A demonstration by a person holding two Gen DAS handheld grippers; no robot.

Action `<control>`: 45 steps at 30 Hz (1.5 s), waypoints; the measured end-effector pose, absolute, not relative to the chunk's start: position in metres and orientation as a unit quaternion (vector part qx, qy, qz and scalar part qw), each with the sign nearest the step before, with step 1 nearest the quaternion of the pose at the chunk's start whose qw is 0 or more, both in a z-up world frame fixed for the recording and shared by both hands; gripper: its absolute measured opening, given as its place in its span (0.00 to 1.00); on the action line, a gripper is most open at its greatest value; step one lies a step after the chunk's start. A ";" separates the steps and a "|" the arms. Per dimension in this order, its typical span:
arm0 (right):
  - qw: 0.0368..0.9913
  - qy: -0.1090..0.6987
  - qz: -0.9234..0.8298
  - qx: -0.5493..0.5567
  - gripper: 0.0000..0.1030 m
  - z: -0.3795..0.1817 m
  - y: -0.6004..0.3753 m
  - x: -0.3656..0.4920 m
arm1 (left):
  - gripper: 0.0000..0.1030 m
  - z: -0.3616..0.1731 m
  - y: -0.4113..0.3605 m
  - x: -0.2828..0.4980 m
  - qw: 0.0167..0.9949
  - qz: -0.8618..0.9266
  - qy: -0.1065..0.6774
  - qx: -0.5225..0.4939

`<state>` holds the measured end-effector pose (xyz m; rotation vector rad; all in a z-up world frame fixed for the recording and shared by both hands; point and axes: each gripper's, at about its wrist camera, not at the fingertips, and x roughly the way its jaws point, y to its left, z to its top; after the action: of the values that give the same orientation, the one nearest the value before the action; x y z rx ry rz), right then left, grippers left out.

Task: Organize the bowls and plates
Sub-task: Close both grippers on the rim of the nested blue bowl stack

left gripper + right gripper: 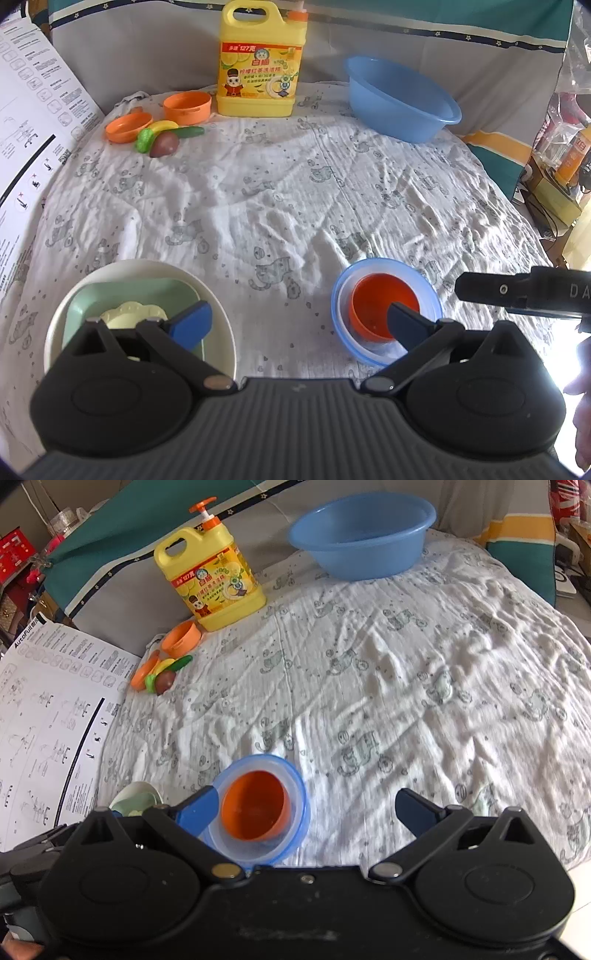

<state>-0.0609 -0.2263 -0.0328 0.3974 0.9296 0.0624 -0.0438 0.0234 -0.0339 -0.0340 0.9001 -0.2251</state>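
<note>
Bowl stack: orange bowl nested inside clear bowl with a blue rim, near edge of the white cloth, right of centre in the left wrist view.
Plate stack: small cream dish on green square plate on round white plate, left of the bowls and apart from them.
Left gripper: spread wide, holding nothing; left fingertip above the plate stack, right fingertip above the orange bowl.
Right gripper: spread wide, empty; left fingertip just beside the clear bowl's rim, touching or not cannot be told; right fingertip over bare cloth.
Direction from jaws: bowl stack left of the right gripper's centre line, right of the left gripper's; plate stack barely showing at the lower left of the right wrist view.
Long axis: none, both stacks round or square, so any approach angle on a rim serves.
Nearer hand: by judgement, right for the bowls, left for the plates.
Progress: nesting looks largely done in both stacks; possibly only shifting a stack left.
Far side: blue basin, yellow detergent jug, orange toy dishes with plastic vegetables, well apart from both stacks.
Risk: thin clear rim likely to slip or tip between pads.
</note>
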 end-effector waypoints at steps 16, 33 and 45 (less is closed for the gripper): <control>0.860 0.461 0.029 0.215 1.00 -0.046 -0.225 -0.057 | 1.00 -0.052 0.022 -0.044 0.890 -0.126 0.437 -0.022; 0.851 0.474 0.018 0.224 0.84 -0.062 -0.229 -0.039 | 1.00 -0.067 0.012 -0.034 0.887 -0.155 0.434 -0.034; 0.843 0.489 0.048 0.220 0.48 -0.069 -0.216 -0.025 | 0.68 -0.081 0.007 -0.019 0.872 -0.184 0.450 -0.065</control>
<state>-0.0247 -0.2155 -0.0690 0.4638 1.0328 0.1021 -0.0195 0.0068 -0.0813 -0.1352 0.9397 -0.3843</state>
